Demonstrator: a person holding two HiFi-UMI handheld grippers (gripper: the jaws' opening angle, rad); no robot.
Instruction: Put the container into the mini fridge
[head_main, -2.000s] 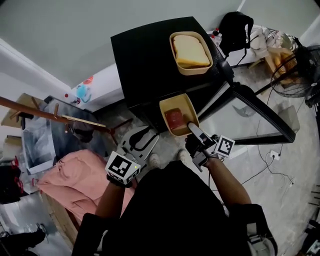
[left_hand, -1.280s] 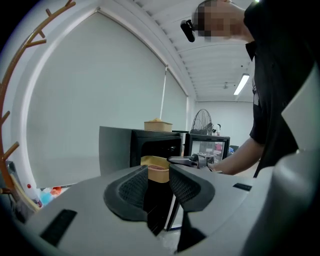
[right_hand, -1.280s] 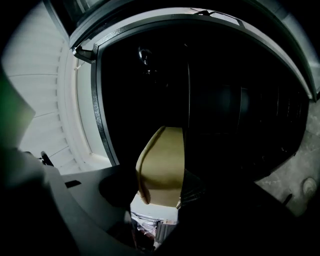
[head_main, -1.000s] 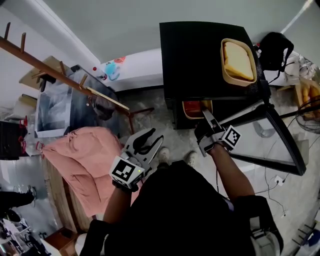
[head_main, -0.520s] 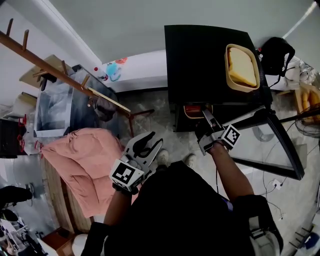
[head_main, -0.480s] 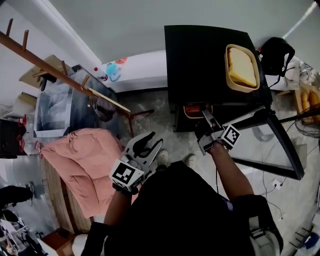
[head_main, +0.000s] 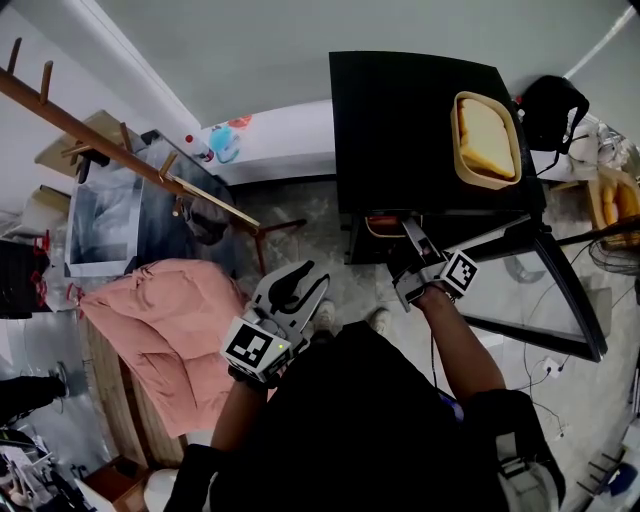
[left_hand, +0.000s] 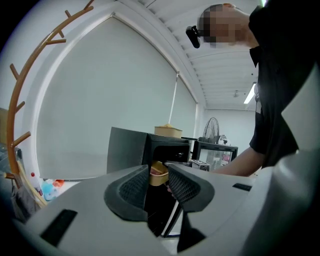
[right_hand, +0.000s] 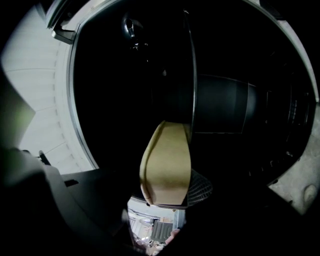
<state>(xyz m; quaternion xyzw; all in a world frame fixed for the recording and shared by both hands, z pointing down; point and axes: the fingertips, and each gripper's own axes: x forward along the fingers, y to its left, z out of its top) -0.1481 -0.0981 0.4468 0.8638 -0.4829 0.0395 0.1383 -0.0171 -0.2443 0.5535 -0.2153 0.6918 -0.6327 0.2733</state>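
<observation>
My right tongs (head_main: 408, 232) are opening, the container (right_hand: 166, 162) between them inside the fridge (head_main: 400, 120). My left tongs (left_hand: 159, 185) are narrow and empty.

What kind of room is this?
Likely a cluttered spare room or workroom, not a kitchen: there's a black mini fridge, a wooden coat rack and a heaped pink quilt.

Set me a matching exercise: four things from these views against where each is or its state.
1. bread container
2. red-food container
3. left hand-held gripper
4. pink cloth

a. in the open front of the mini fridge
b. empty, jaws apart
c. on top of the mini fridge
d. low at the person's left

Pairs: 1-c, 2-a, 3-b, 4-d
</observation>
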